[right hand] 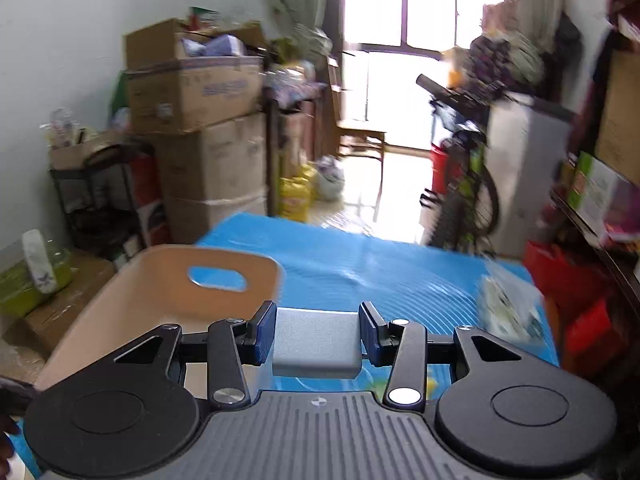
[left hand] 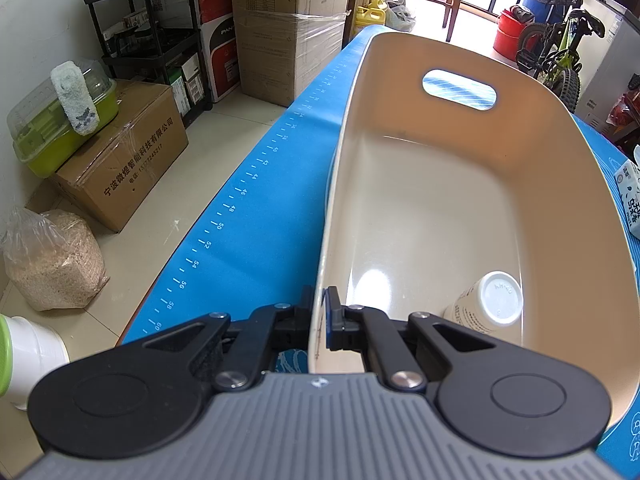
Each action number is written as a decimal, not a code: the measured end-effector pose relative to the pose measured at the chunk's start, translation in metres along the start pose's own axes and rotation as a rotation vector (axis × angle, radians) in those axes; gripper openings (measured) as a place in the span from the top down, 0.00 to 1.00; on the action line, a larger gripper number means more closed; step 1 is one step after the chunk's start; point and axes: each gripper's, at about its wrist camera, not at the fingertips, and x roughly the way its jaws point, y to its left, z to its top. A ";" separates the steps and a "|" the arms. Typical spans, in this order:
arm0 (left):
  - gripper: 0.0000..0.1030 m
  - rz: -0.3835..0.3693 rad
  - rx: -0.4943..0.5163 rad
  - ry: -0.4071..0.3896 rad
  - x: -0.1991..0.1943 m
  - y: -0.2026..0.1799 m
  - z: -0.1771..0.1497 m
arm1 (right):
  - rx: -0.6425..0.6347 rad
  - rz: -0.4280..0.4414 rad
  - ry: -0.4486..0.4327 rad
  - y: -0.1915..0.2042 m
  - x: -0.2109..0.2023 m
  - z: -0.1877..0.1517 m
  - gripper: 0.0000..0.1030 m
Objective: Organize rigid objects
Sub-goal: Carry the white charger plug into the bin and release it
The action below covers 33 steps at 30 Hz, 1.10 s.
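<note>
A cream plastic basket (left hand: 460,208) with a cut-out handle stands on the blue mat (left hand: 256,216). My left gripper (left hand: 320,312) is shut on the basket's near left rim, one pad outside the wall and one inside. A white bottle (left hand: 490,300) lies on its side in the basket's near corner. In the right wrist view my right gripper (right hand: 316,332) is shut on a grey rectangular block (right hand: 316,342), held above the mat just right of the basket (right hand: 168,280).
A blue-and-white carton (left hand: 630,200) lies on the mat right of the basket, and a crinkled packet (right hand: 508,308) lies at the mat's right side. Cardboard boxes (left hand: 120,152), a black shelf rack (left hand: 152,40) and a bicycle (left hand: 560,52) crowd the floor around the table.
</note>
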 end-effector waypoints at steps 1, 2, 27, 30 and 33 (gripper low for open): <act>0.94 0.000 0.000 0.000 0.000 0.000 0.000 | -0.021 0.013 -0.004 0.008 0.004 0.005 0.52; 0.94 -0.001 -0.001 0.000 0.000 0.000 0.000 | -0.041 0.027 -0.006 0.018 0.007 0.010 0.52; 0.95 -0.021 -0.007 0.006 0.000 0.001 0.000 | -0.299 0.136 0.425 0.136 0.124 -0.042 0.52; 0.95 -0.024 -0.006 0.007 -0.001 0.001 0.000 | -0.303 0.116 0.470 0.134 0.128 -0.051 0.53; 0.95 -0.023 -0.007 0.006 -0.001 0.001 0.000 | -0.258 0.122 0.458 0.128 0.126 -0.046 0.50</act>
